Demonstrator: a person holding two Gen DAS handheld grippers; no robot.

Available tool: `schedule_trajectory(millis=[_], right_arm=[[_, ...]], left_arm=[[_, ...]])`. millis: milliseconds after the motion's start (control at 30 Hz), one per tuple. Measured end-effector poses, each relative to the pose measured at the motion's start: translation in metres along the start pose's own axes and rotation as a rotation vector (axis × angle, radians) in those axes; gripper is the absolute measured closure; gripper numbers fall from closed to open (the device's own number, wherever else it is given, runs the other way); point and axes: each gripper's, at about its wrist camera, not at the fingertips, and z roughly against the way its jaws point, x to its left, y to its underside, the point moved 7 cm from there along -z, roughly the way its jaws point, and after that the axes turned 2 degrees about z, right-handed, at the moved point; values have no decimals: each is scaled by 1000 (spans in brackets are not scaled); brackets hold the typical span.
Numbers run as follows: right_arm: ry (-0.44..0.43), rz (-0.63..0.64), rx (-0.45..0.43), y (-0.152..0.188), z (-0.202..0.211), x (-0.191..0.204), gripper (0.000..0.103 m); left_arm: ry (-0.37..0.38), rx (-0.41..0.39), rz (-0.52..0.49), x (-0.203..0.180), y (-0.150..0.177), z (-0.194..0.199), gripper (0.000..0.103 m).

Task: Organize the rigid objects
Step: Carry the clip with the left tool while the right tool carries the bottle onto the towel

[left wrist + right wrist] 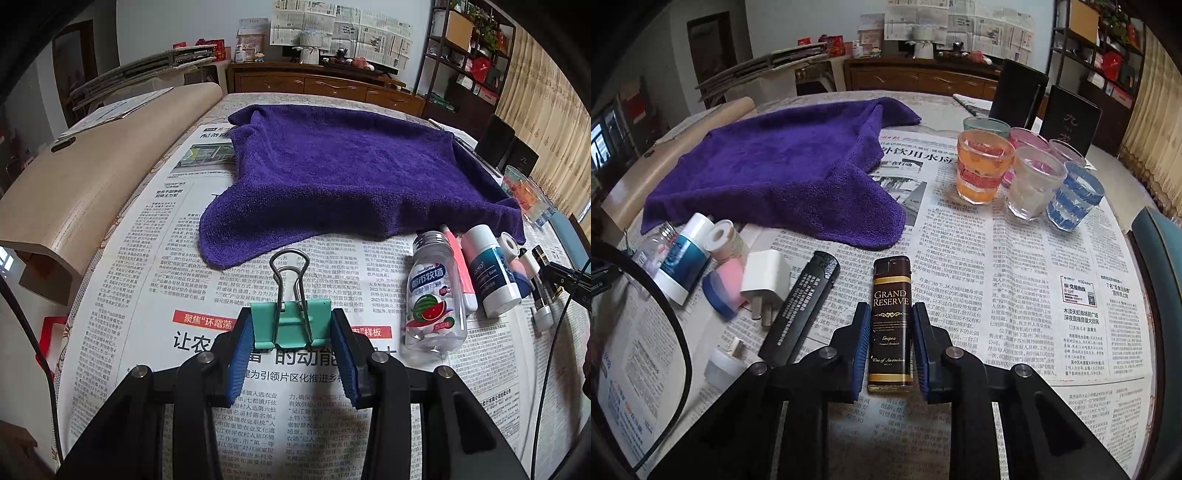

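Note:
My left gripper (292, 325) is shut on a teal binder clip (291, 325), its wire handles pointing away from me, over the newspaper (147, 295). My right gripper (890, 332) is shut on a brown "Grand Reserve" lighter (890, 317), held lengthwise between the blue pads (862, 339). A row of small objects lies left of it: a black lighter (801, 306), a white charger plug (766, 280), a pink and blue sponge (726, 284), a white and blue tube (683, 254). In the left wrist view a clear candy bottle (432, 295) lies beside that tube (491, 273).
A purple towel (351, 173) lies spread on the newspaper at the table's middle; it also shows in the right wrist view (783, 173). Several coloured glass cups (1019, 173) stand at the right. A small white cap (724, 362) lies near my right gripper. A beige chair back (74, 199) stands left.

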Motion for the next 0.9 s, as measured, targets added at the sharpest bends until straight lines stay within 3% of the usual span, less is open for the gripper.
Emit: schedule_trajectory(millis=[200,433,700,900], right_arm=[[-26,-1,-15,-7,15,9,80],[-77,-9,-52,-29,43,23,80],[-138,7,-113,-76,74,51,80],[-167,13,-132,-116,65,68,80]], left_arm=[[16,-19,-19,-10,-9,17,64],[36,-74,-16,-11,-40,63,64],[15,-152,-67,-15,-88,113,64],[39,-157,-77,-21,-133,107,64]])
